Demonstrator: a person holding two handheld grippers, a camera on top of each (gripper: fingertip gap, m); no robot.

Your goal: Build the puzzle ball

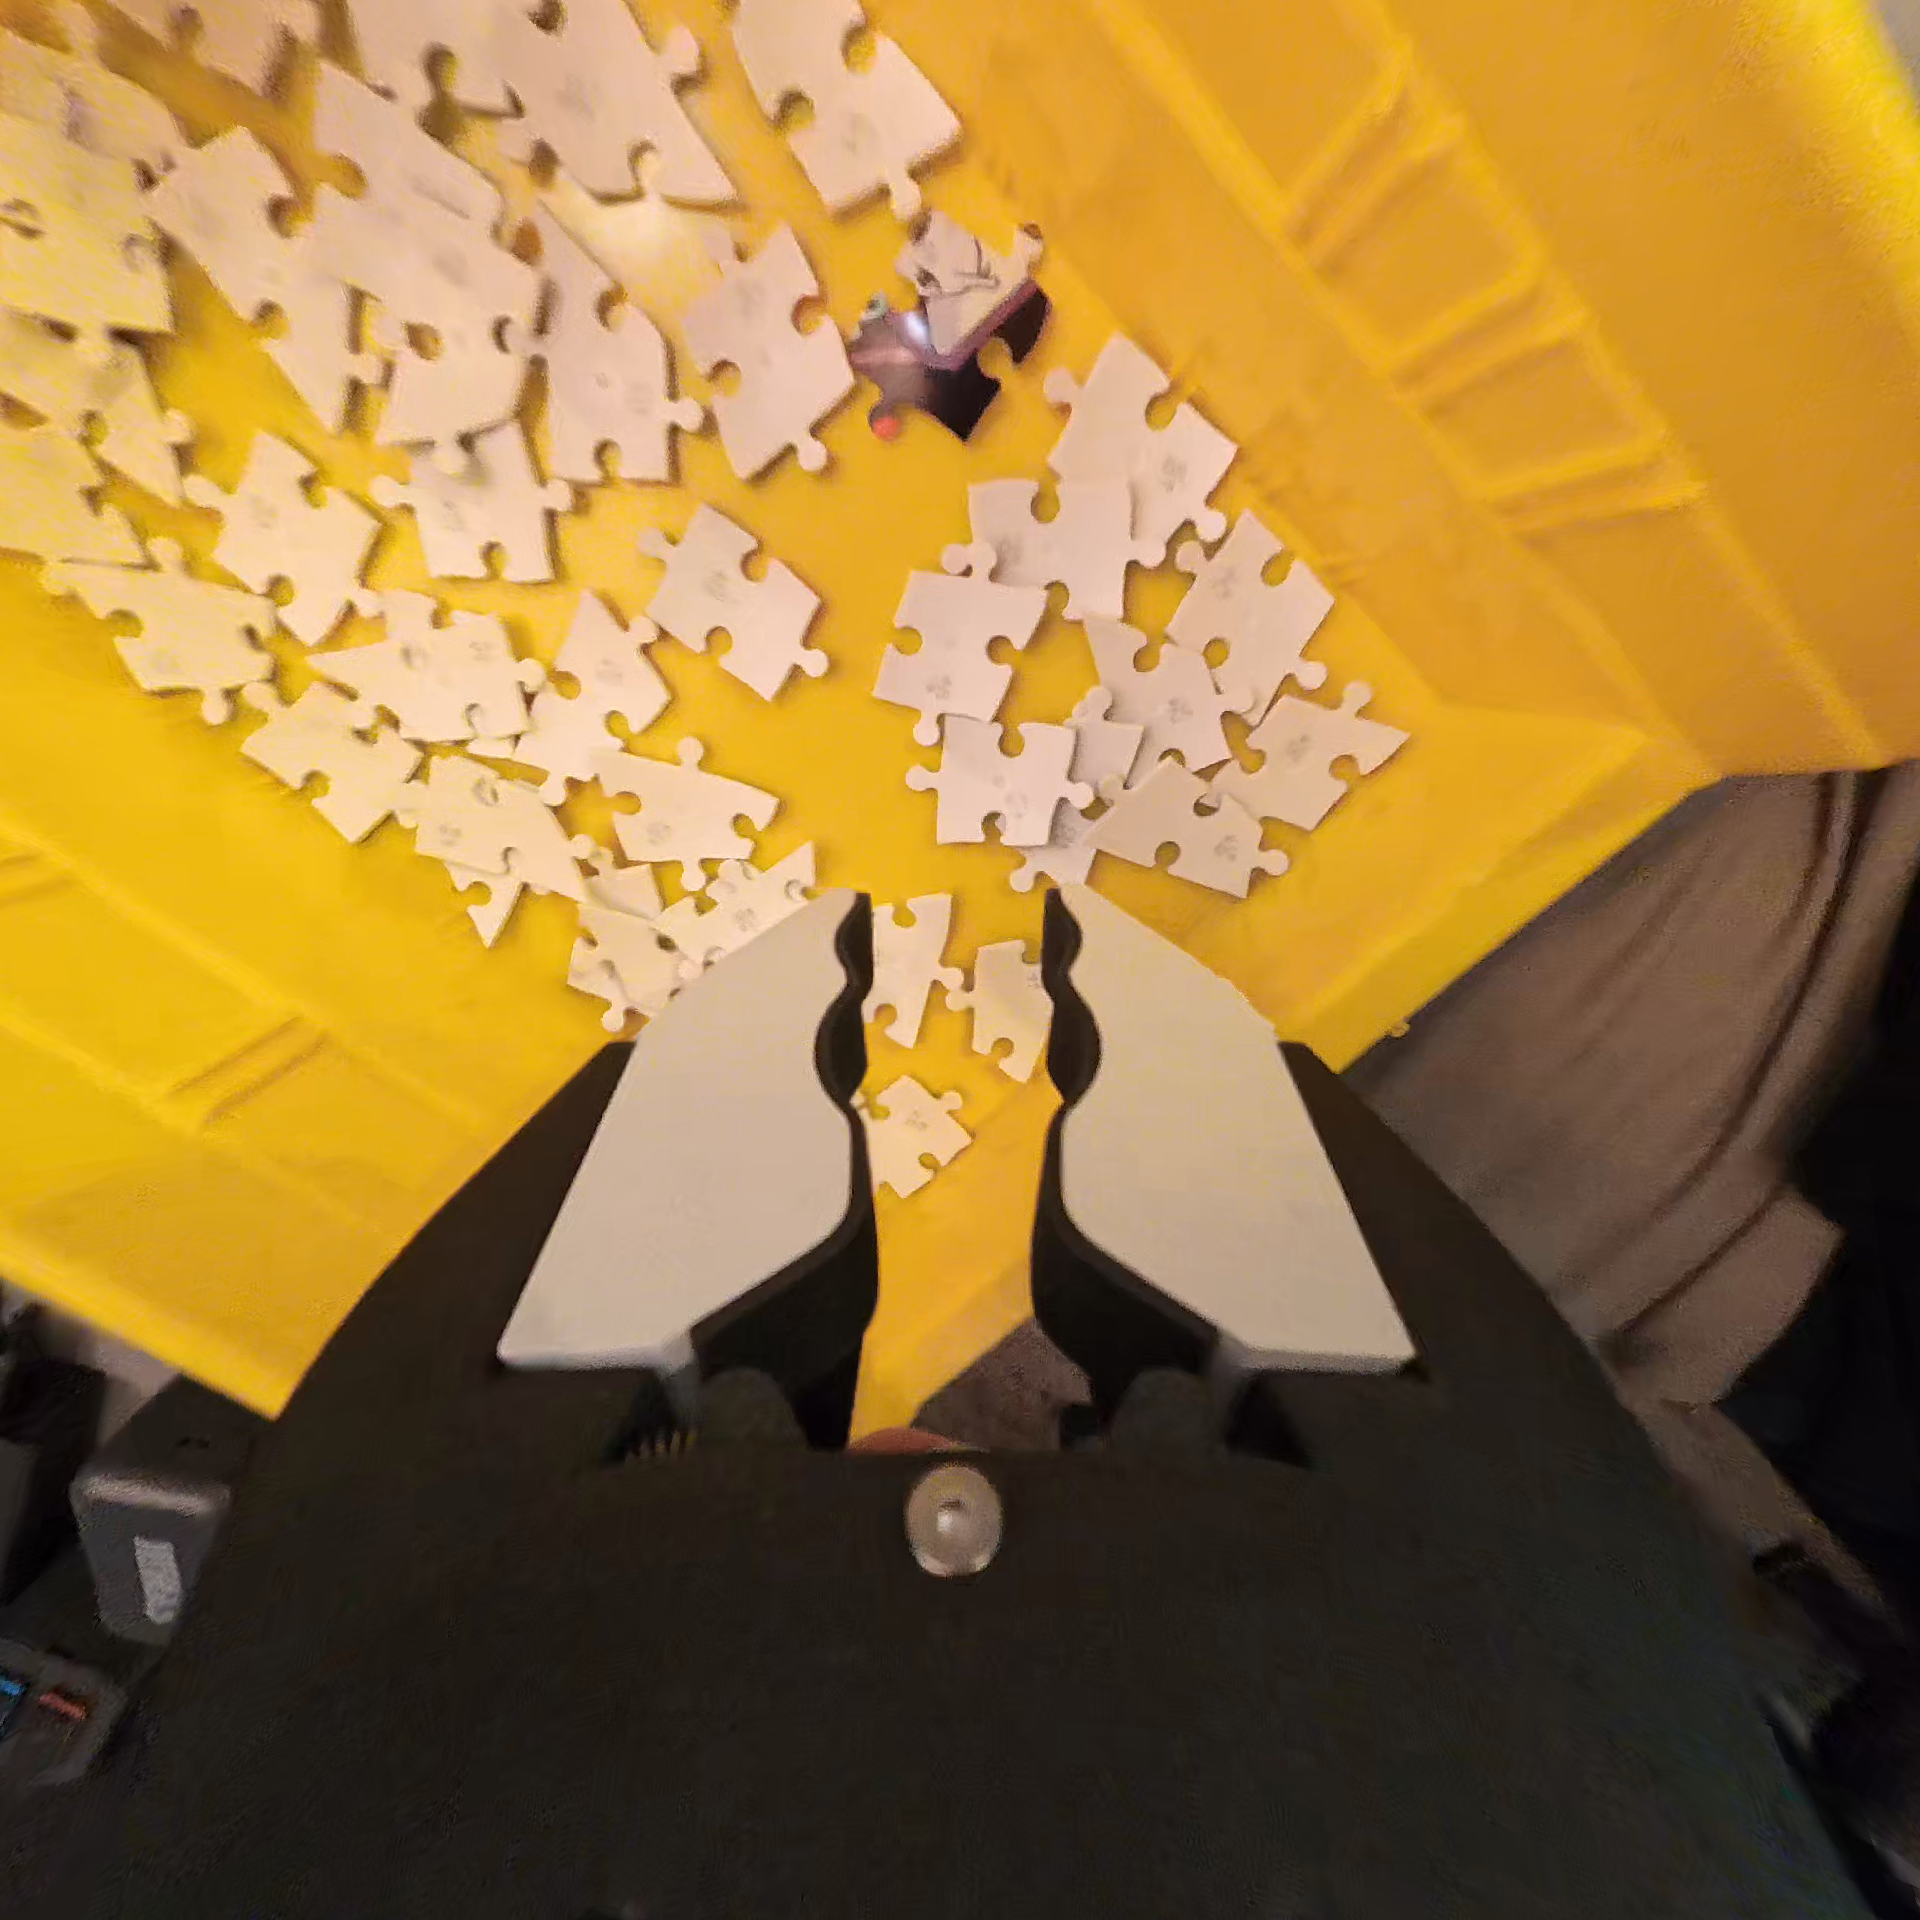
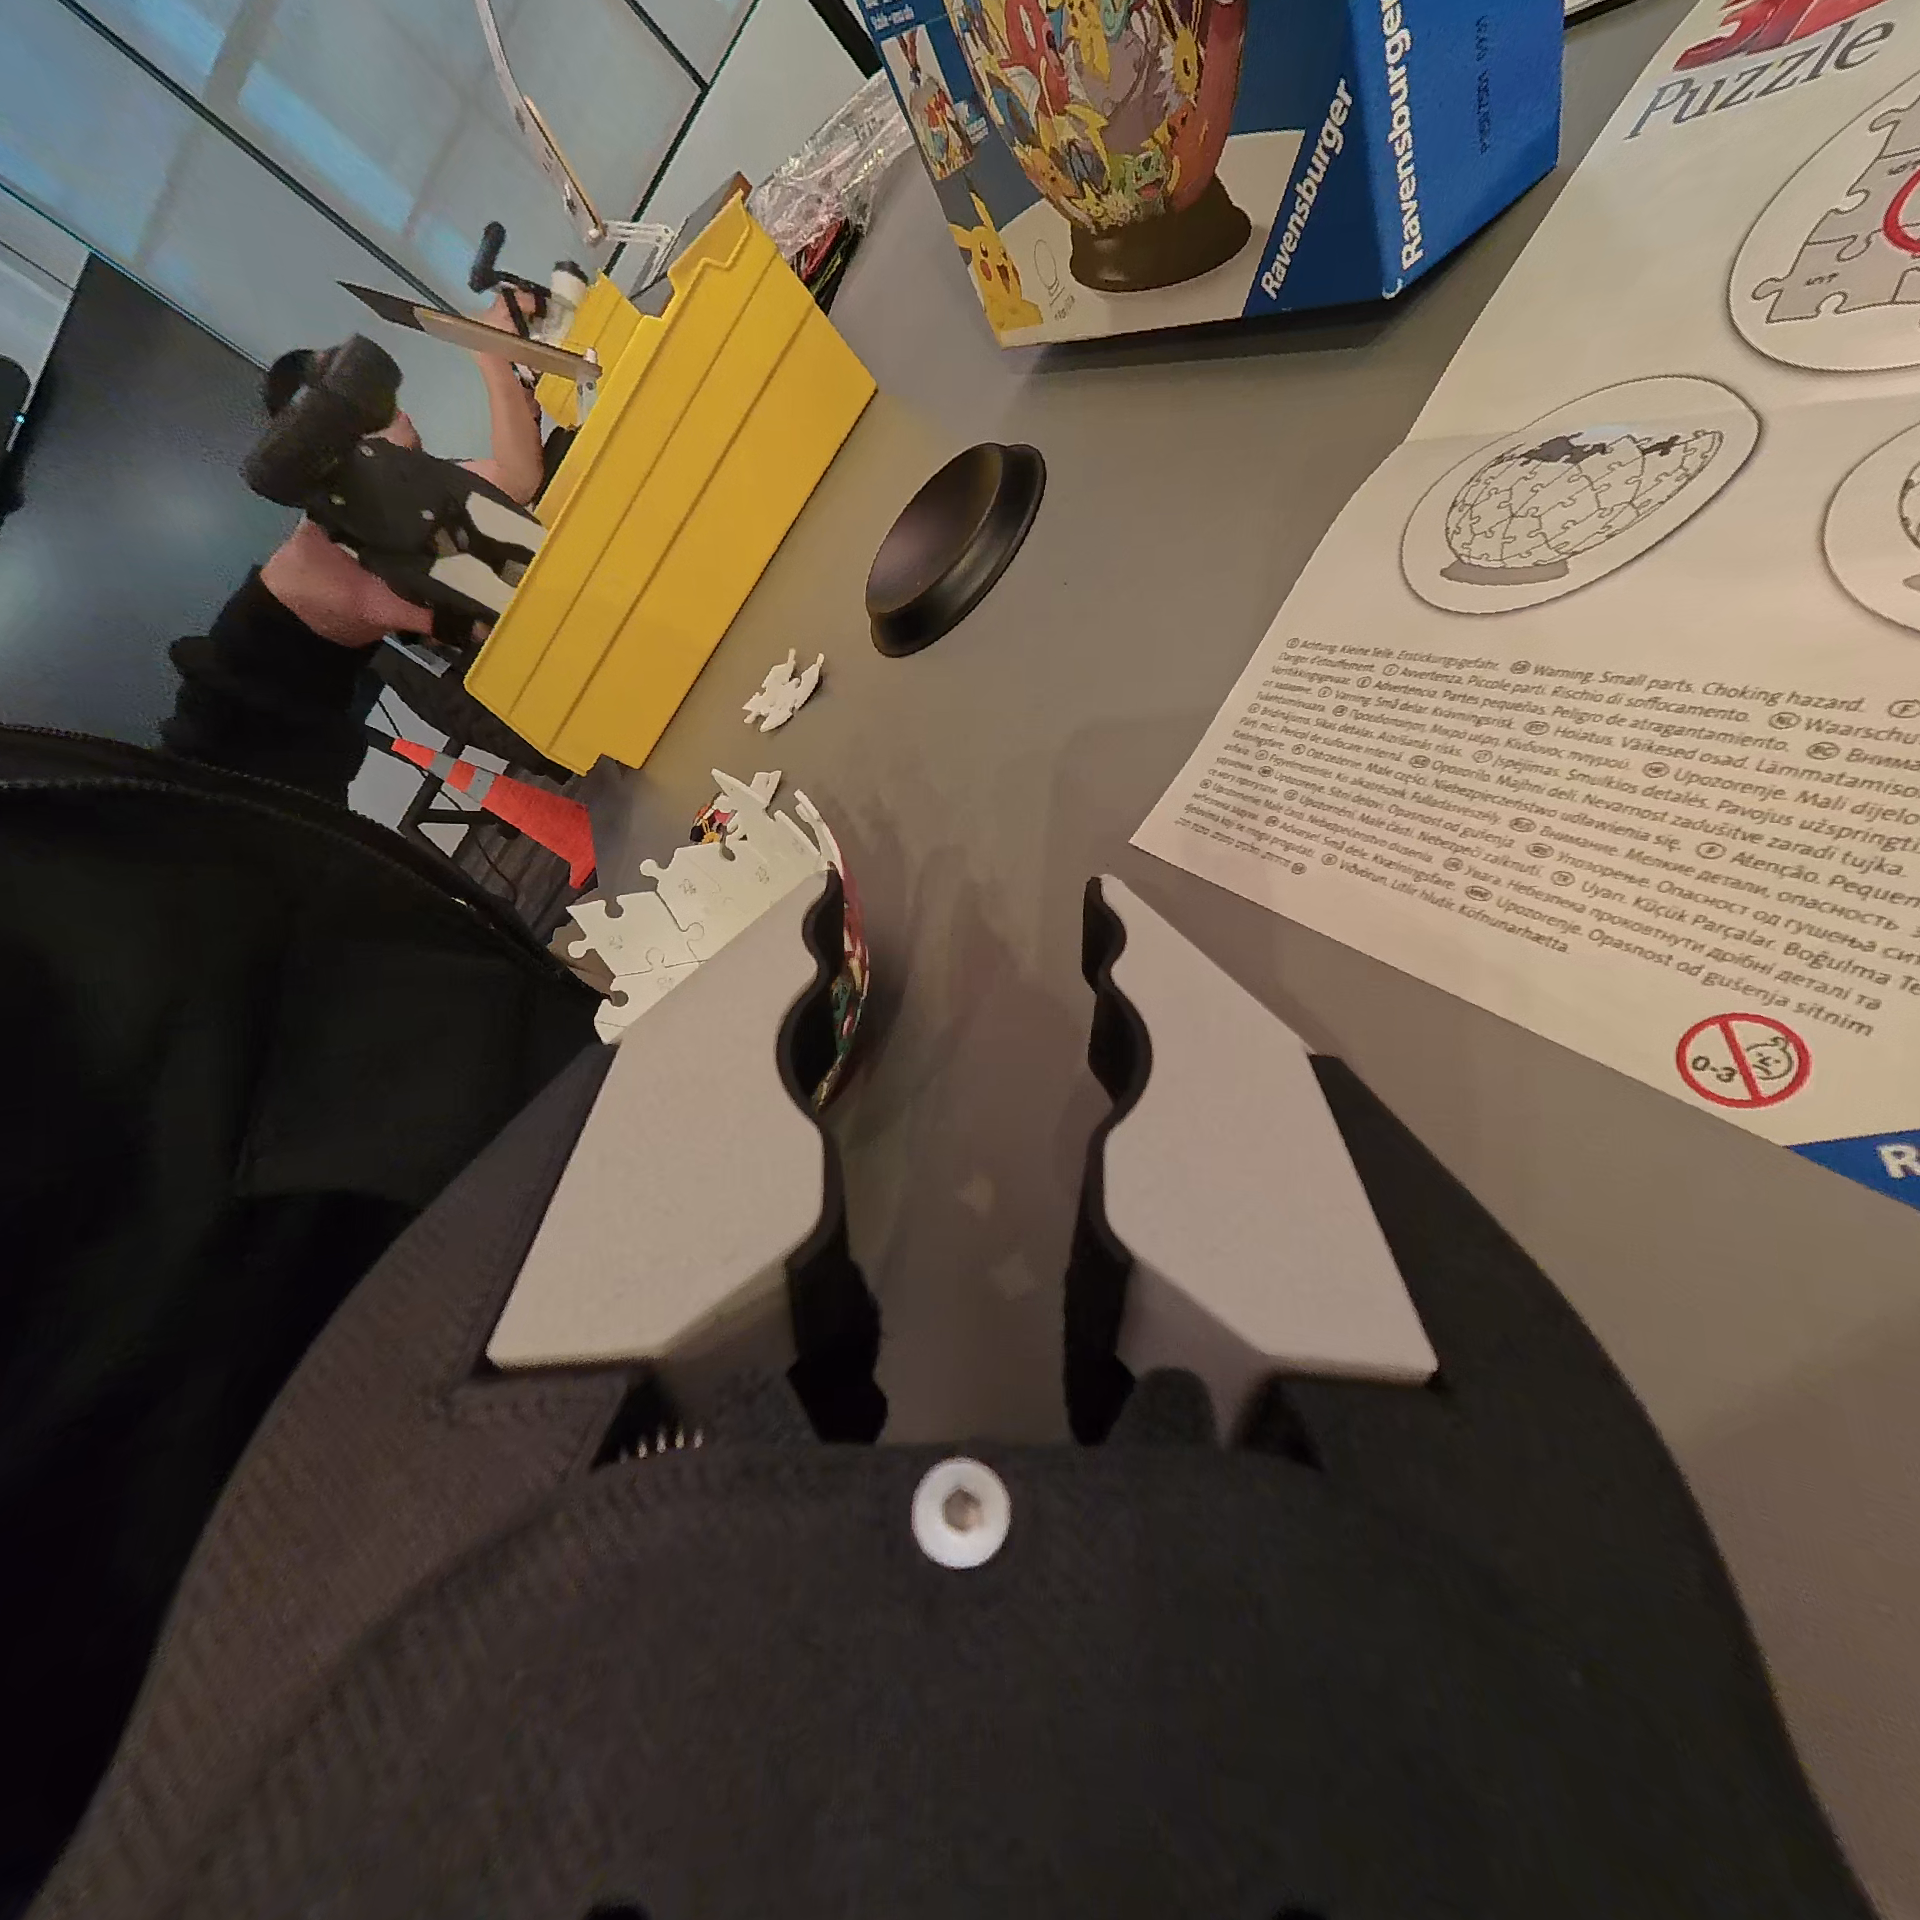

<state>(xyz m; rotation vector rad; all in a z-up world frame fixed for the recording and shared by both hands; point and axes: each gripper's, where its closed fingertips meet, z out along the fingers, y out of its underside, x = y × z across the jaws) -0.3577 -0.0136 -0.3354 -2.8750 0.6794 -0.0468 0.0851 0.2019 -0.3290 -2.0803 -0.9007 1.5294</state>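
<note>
In the left wrist view my left gripper [image 1: 954, 909] is open and empty above a yellow bin [image 1: 1351, 312] holding several white, face-down puzzle pieces [image 1: 727, 608]. Small pieces [image 1: 906, 977] lie between the jaws, untouched. One piece [image 1: 940, 358] lies picture side up farther in. In the right wrist view my right gripper [image 2: 961, 894] is open and empty over the grey table [image 2: 987, 790]. A curved, partly joined section of the puzzle ball [image 2: 717, 883] lies just left of its left finger. The other gripper [image 2: 416, 520] shows at the bin [image 2: 665, 540].
A black round stand [image 2: 956, 545] sits on the table beyond the right gripper. A loose joined piece [image 2: 784, 691] lies near the bin. The blue puzzle box [image 2: 1195, 156] stands at the back. An instruction sheet [image 2: 1610, 644] covers the right side. A dark bag [image 2: 208, 1039] is at left. My right fingertips sit around 50 cm from my left ones.
</note>
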